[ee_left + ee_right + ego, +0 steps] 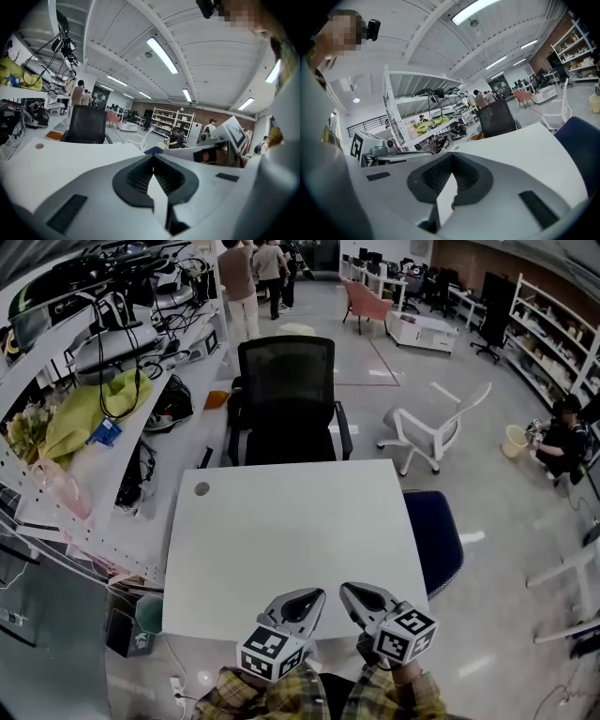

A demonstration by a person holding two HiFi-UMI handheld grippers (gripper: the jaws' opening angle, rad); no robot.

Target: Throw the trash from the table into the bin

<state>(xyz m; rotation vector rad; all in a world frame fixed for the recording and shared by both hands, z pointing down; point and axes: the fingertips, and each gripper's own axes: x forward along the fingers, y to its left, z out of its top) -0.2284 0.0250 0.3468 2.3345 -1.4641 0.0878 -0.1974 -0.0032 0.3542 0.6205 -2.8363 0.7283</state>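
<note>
One long white shelf rack (112,442) runs along the left, loaded with cables, gear and a yellow-green cloth. To its right, one white square table (281,549) fills the middle. All that shows on its top is one small grey round disc (202,488) near the far left corner.

One black mesh office chair (286,395) stands at the table's far edge. One dark blue rounded thing (436,540) sits just beside the table's right edge; whether it is the bin or a chair seat I cannot tell. One white chair (431,432) stands farther right on the floor, and one pink chair (366,304) is far off.

Two grippers hang side by side over the table's near edge. The left gripper (319,594) has its jaws pressed together at the tips, with nothing between them. The right gripper (345,590) is the same.

One greenish tub (148,612) stands on the floor by the table's near left corner. One yellow bucket (514,441) stands far right beside a crouching person (561,439).
</note>
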